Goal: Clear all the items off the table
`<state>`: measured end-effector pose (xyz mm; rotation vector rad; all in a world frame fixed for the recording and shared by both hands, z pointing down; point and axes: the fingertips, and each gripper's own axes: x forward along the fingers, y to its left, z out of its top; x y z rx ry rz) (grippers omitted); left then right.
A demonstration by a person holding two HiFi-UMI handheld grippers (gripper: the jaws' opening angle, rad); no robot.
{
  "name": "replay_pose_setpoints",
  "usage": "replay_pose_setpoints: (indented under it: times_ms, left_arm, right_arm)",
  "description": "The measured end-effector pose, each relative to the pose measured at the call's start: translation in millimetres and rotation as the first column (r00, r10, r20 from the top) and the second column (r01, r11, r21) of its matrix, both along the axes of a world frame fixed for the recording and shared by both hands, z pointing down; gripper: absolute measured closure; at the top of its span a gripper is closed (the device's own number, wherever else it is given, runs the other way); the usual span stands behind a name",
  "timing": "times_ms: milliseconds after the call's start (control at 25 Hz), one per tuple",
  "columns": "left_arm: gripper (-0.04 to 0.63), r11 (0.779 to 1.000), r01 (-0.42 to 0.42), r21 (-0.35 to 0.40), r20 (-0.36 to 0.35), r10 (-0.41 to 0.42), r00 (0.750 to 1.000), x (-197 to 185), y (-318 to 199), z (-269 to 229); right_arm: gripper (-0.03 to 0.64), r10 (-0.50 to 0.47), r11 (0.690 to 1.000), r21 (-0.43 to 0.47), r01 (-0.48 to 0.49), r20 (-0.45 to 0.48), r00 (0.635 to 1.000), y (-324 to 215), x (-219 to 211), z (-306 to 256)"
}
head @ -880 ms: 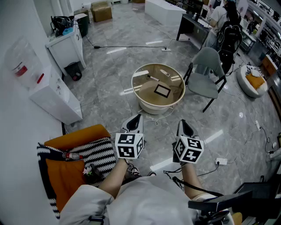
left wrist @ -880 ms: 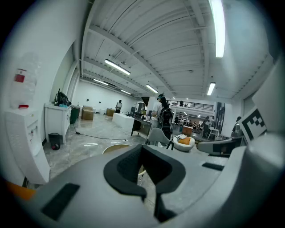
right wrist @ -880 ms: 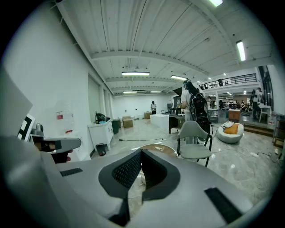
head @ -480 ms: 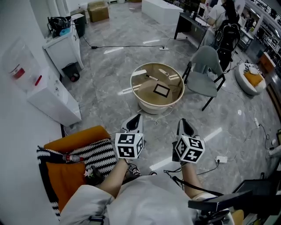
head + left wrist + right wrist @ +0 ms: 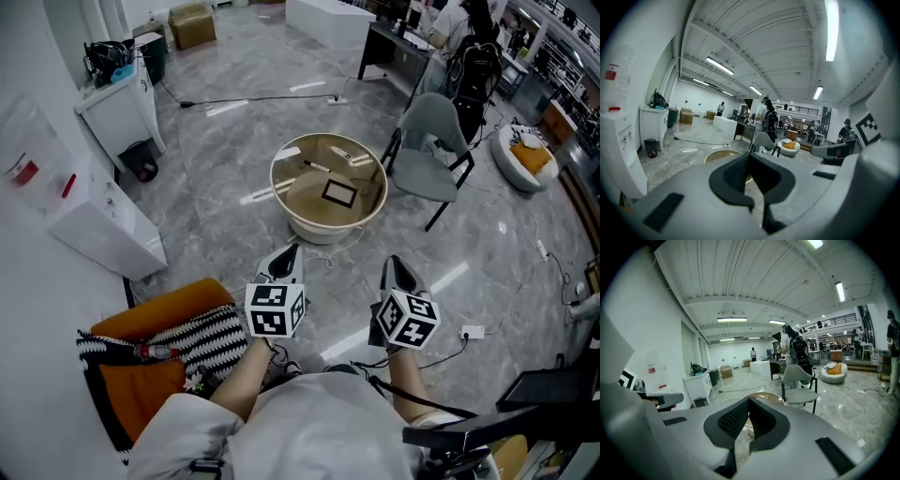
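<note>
well, our left tool (image 5: 289, 255) and right tool (image 5: 394, 265) both have jaws together, empty, well short of the round table (image 5: 305, 194) where a framed square (image 5: 338, 193) and thin stick (image 5: 314, 167) lie; reaching in closed, we could knock them off.

Bright, even light from ceiling strip lights (image 5: 832, 28) throws white glare streaks across the glossy floor (image 5: 234, 141), and both gripper views bulge fisheye-style, with black vignetted corners and soft foregrounds.
</note>
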<state>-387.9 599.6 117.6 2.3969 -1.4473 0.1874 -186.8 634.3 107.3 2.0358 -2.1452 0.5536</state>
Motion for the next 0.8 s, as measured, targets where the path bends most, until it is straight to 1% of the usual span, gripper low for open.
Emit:
replay_pose_setpoints:
  times_ms: [200, 360, 600, 800]
  left_arm:
    - [0.588, 0.999, -0.029, -0.019, 0.013, 0.029, 1.000, 5, -9, 9]
    - [0.589, 0.999, -0.034, -0.032, 0.023, 0.034, 0.999, 8, -22, 14]
    - [0.588, 1.000, -0.008, -0.005, 0.024, 0.008, 1.000, 22, -51, 4]
    - [0.588, 1.000, 0.030, 0.010, 0.025, -0.030, 0.999, 42, -82, -2]
  right_arm:
    - [0.594, 0.020, 1.000, -0.019, -0.020, 0.008, 1.000, -9, 1, 8]
    - [0.594, 0.021, 0.999, -0.027, -0.021, 0.003, 1.000, -22, 3, 11]
    - [0.594, 0.008, 1.000, -0.030, -0.008, -0.020, 1.000, -52, 23, 10]
    - [0.594, -0.031, 0.999, -0.023, 0.030, -0.033, 0.999, -89, 45, 6]
